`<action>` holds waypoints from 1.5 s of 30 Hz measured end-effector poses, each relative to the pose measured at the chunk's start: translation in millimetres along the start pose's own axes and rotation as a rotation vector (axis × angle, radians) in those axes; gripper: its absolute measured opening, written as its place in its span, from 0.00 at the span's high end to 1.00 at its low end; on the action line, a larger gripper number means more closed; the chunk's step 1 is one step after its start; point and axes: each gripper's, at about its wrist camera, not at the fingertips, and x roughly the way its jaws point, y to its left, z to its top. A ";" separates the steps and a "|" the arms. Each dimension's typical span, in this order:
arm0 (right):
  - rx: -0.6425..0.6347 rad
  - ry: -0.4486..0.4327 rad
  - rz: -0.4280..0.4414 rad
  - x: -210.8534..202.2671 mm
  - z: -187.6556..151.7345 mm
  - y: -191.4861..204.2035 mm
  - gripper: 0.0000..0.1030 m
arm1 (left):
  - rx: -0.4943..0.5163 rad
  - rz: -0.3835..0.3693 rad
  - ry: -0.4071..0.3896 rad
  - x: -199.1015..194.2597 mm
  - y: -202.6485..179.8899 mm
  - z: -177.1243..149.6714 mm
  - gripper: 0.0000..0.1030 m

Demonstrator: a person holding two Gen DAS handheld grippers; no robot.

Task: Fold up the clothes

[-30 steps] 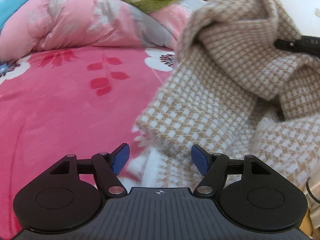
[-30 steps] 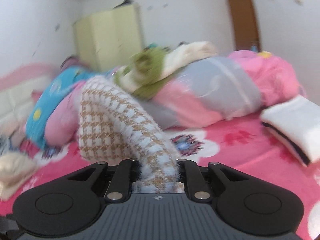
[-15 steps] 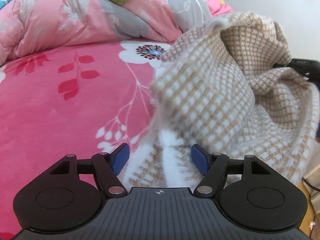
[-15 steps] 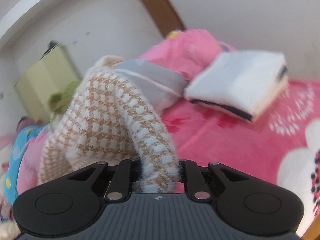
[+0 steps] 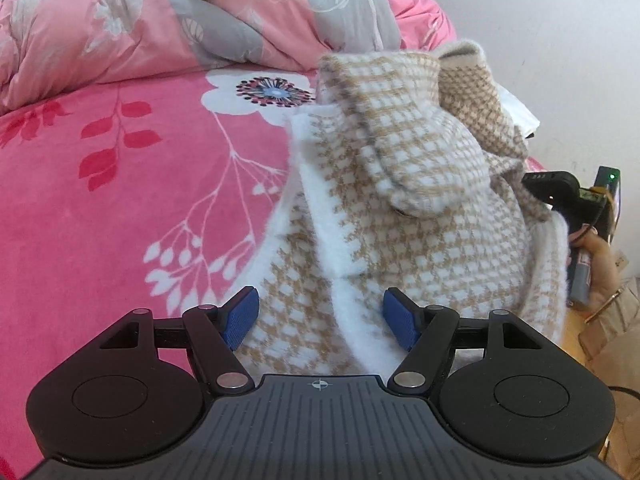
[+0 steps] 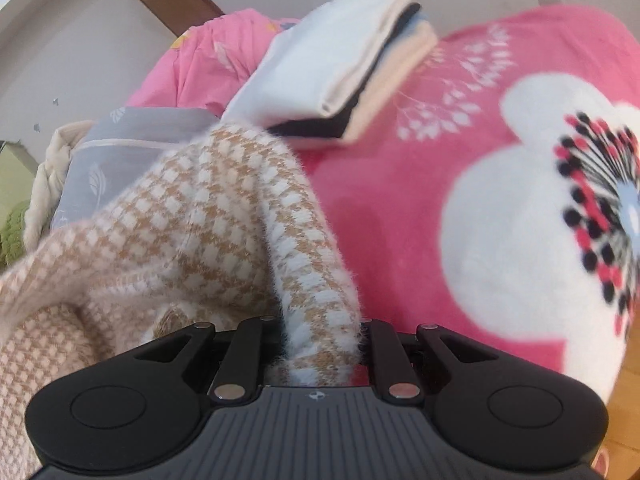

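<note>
Pink floral bed (image 5: pixel 100 216) carries the work. Your right gripper (image 6: pixel 320 344) is clamped on the sweater (image 5: pixel 400 200), bunched and lifted at the bed's right edge; your left gripper (image 5: pixel 320 320) is spread, fabric between its fingers ungripped. Take the white hem, spread flat. Quilt (image 5: pixel 160 28) and folded stack (image 6: pixel 340 68) limit room.

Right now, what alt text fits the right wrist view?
The right gripper is shut on a fuzzy tan-and-white houndstooth sweater, lifting it over a pink floral blanket. A stack of folded clothes lies beyond.
</note>
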 end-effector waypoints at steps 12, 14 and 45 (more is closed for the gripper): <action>-0.004 -0.112 -0.007 -100.9 3.0 -19.7 0.51 | 0.001 -0.015 -0.036 -19.4 -3.9 -7.9 0.33; -0.049 -0.133 0.034 -120.1 1.4 -7.3 0.50 | 0.001 -0.025 -0.059 -25.9 -1.9 -5.8 0.33; -0.015 0.103 0.174 -0.9 -63.3 19.8 0.69 | 0.186 -0.022 -0.081 43.1 -39.2 86.2 0.52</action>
